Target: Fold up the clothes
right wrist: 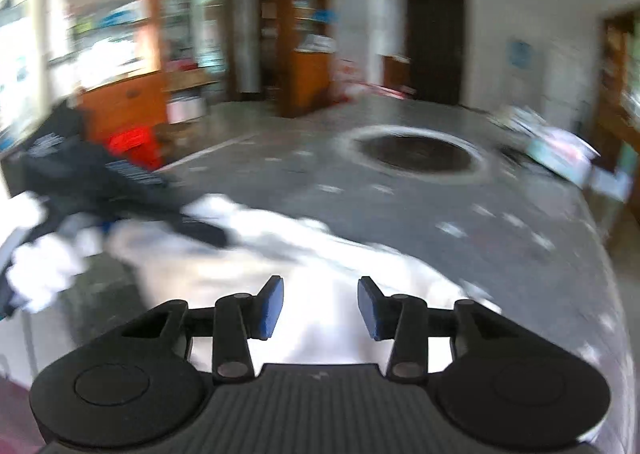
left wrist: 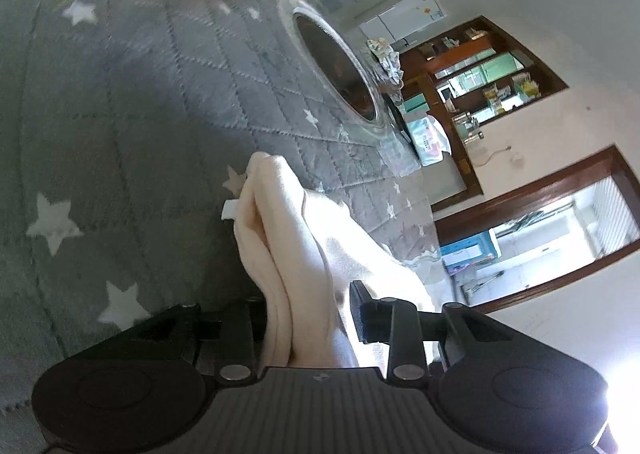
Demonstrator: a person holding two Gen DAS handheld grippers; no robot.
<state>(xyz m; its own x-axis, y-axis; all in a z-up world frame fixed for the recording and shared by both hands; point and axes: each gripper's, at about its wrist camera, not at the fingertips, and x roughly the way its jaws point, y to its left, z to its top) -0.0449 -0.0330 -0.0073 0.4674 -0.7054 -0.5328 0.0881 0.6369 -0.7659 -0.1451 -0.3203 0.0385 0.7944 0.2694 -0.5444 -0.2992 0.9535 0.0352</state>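
Cream garment (left wrist: 280,246) lies bunched on the bench (left wrist: 120,133), which is covered in a grey quilted cloth with white stars. Folds of it run up between the fingers of the left tool (left wrist: 308,318); one pad is hidden behind the cloth, so whether the tool is clamped on it cannot be told. The right tool (right wrist: 320,308) stands apart with nothing between its blue pads (right wrist: 272,306), above a pale, blurred patch, probably the same garment. A dark round opening (right wrist: 416,153) sits further along the bench.
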